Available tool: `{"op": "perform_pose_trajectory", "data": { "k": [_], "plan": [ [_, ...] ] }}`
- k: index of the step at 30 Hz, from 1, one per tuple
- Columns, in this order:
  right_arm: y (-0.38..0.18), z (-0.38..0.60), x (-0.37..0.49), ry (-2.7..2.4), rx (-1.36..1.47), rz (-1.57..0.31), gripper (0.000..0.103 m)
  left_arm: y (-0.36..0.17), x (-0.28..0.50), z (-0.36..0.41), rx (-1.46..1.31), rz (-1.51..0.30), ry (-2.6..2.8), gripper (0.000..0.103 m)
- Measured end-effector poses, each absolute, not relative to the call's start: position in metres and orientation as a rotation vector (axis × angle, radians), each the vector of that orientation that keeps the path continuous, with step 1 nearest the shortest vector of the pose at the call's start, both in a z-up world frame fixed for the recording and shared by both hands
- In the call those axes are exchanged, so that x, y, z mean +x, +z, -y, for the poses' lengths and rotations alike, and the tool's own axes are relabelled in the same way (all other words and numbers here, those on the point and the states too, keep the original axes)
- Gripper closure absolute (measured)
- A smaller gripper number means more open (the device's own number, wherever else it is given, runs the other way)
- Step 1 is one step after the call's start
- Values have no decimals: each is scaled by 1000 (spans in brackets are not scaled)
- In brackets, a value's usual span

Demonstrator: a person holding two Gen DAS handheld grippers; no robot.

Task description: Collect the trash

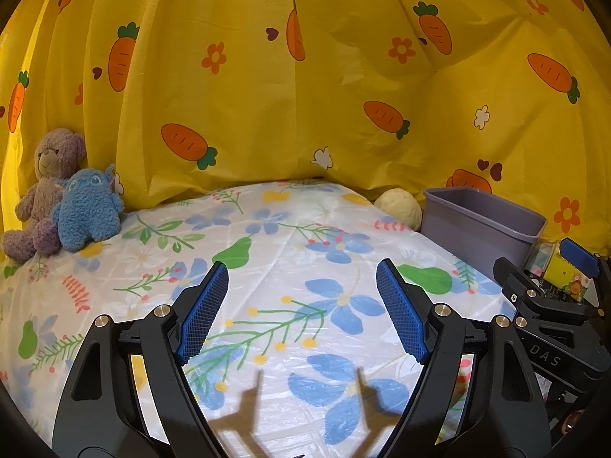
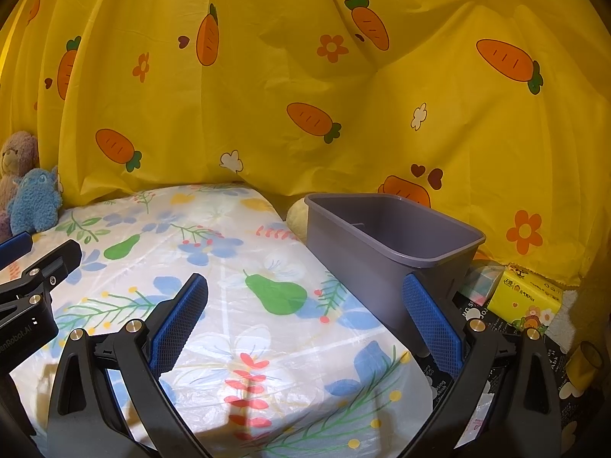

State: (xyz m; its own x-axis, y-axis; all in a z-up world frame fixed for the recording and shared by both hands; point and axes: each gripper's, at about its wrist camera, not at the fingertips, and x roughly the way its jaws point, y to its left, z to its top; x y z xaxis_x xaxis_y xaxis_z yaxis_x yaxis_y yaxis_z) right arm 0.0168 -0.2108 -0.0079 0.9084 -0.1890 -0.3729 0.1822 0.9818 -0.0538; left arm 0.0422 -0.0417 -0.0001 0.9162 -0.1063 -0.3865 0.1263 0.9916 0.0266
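Left wrist view shows the left claw (image 1: 301, 313) and right claw (image 2: 305, 328) both spread wide and empty above the floral table (image 1: 267, 236), no trash visible, grey bin (image 2: 385, 244) waiting alongside for drops.

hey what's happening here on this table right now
A person holds a two-finger tool in each hand over the floral tablecloth. The left tool and right tool are both open and hold nothing. A grey bin stands at the right edge; its visible inside looks bare. No trash shows on the cloth.
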Motion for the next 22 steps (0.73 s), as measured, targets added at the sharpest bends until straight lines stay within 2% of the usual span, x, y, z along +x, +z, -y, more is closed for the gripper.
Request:
{"op": "perform_pose_trajectory", "data": {
  "k": [8,22],
  "plan": [
    [-8,211,17,-190,-17,-388,5,2,41,42,54,-387,-103,21],
    [-10,212,16,-194,-11,-387,5,5,40,35,27,-370,-61,8]
  ]
}}
